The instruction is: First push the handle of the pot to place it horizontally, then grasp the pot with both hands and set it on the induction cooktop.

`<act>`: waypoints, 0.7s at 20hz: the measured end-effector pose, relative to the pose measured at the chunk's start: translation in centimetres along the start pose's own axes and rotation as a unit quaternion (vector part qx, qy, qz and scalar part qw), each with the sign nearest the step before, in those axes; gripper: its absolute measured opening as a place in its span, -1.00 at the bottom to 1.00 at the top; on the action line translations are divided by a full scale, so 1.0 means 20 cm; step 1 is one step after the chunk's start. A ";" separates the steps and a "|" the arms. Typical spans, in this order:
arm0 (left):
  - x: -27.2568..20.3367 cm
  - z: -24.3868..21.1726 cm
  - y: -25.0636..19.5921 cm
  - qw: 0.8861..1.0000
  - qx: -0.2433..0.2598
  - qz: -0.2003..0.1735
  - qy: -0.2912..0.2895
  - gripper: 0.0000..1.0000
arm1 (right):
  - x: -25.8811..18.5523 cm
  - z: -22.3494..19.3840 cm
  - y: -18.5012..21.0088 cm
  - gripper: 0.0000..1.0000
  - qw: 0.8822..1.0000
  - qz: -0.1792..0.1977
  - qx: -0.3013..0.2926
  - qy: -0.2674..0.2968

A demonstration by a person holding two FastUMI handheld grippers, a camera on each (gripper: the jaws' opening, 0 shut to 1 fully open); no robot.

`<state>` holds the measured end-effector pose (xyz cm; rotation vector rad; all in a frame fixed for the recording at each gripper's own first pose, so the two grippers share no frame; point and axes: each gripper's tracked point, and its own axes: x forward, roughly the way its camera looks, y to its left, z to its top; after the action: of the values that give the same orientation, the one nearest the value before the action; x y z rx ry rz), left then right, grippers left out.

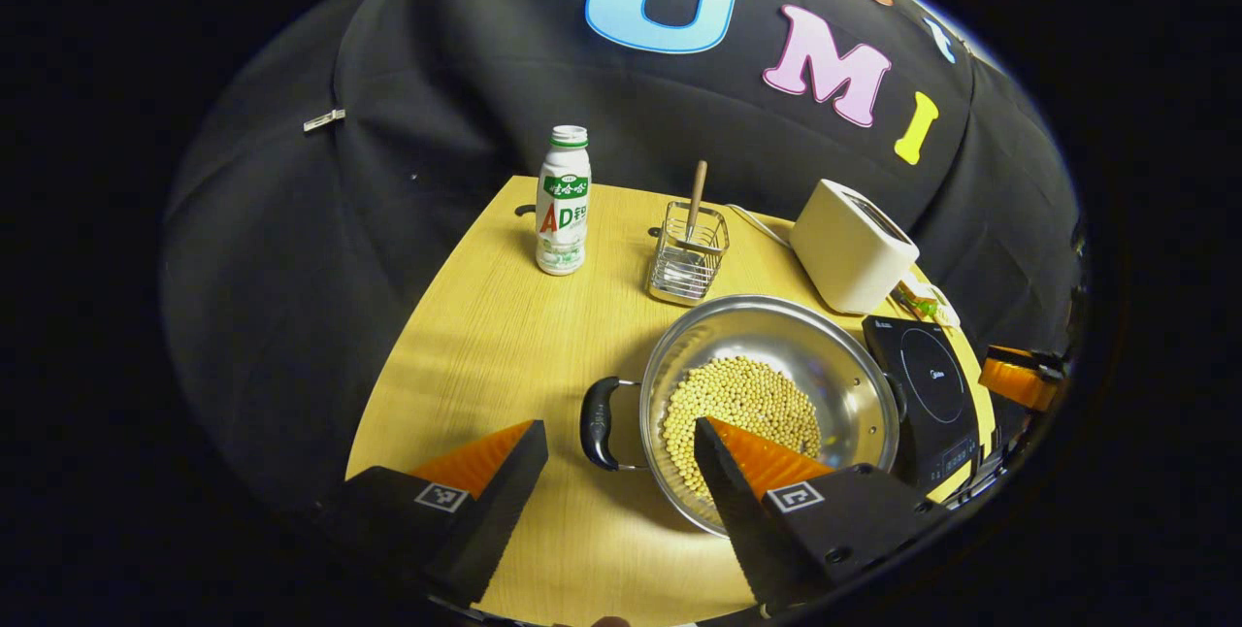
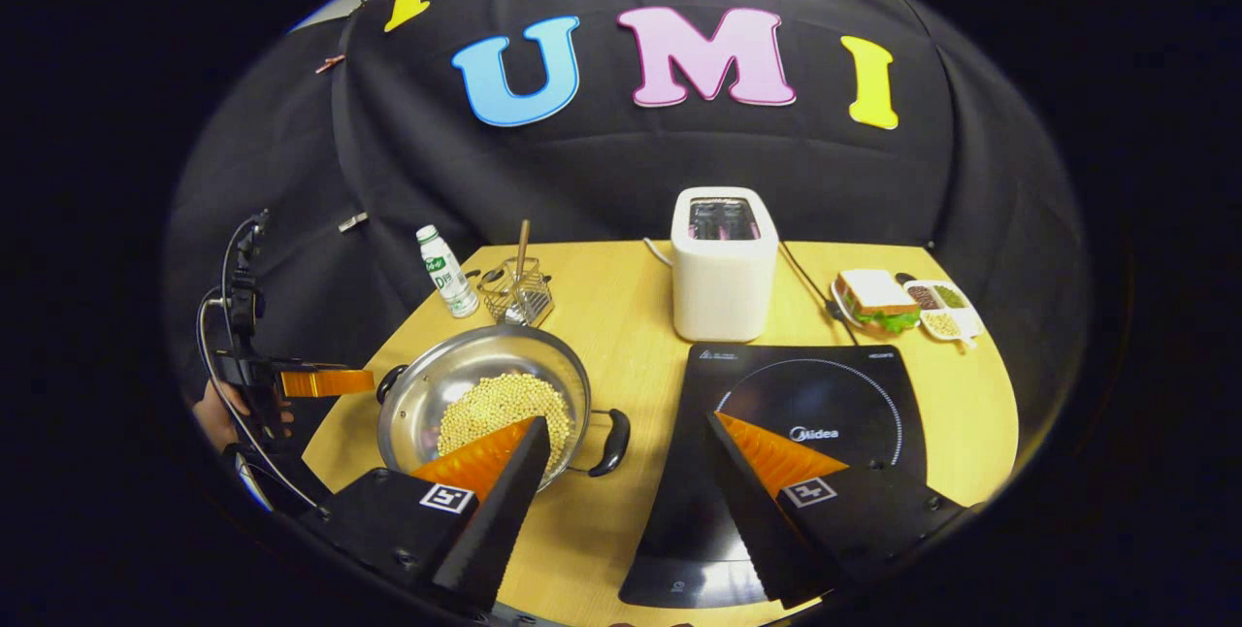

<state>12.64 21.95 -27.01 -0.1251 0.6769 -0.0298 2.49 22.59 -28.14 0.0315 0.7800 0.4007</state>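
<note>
I held my left tool [image 1: 621, 472] and right tool [image 2: 626, 467] spread, grasping nothing, above the round steel bean-filled pot [image 2: 483, 392] left of the flat black induction cooktop [image 2: 805, 413] on the yellow wooden worktop [image 2: 631, 336].

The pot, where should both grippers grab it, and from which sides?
Grip the pot by its two black loop handles, one gripper from each side. They stick out level on opposite sides; the round wall is wide and beans fill the inside.
</note>
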 end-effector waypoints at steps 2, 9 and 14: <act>0.03 0.01 0.01 1.000 0.002 -0.005 -0.001 0.86 | 0.09 -0.05 0.01 0.99 1.000 0.004 0.000 0.022; 0.18 -0.02 -0.02 0.998 -0.027 -0.049 0.001 0.91 | 0.36 -0.24 0.07 0.99 0.994 0.010 0.061 0.090; 0.31 -0.10 -0.04 0.997 -0.035 -0.060 0.024 0.92 | 0.47 -0.33 0.07 0.99 0.990 0.009 0.080 0.116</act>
<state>16.26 20.61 -32.28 -0.2320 0.7177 -0.1248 3.59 26.52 -39.00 0.1438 1.0406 0.3626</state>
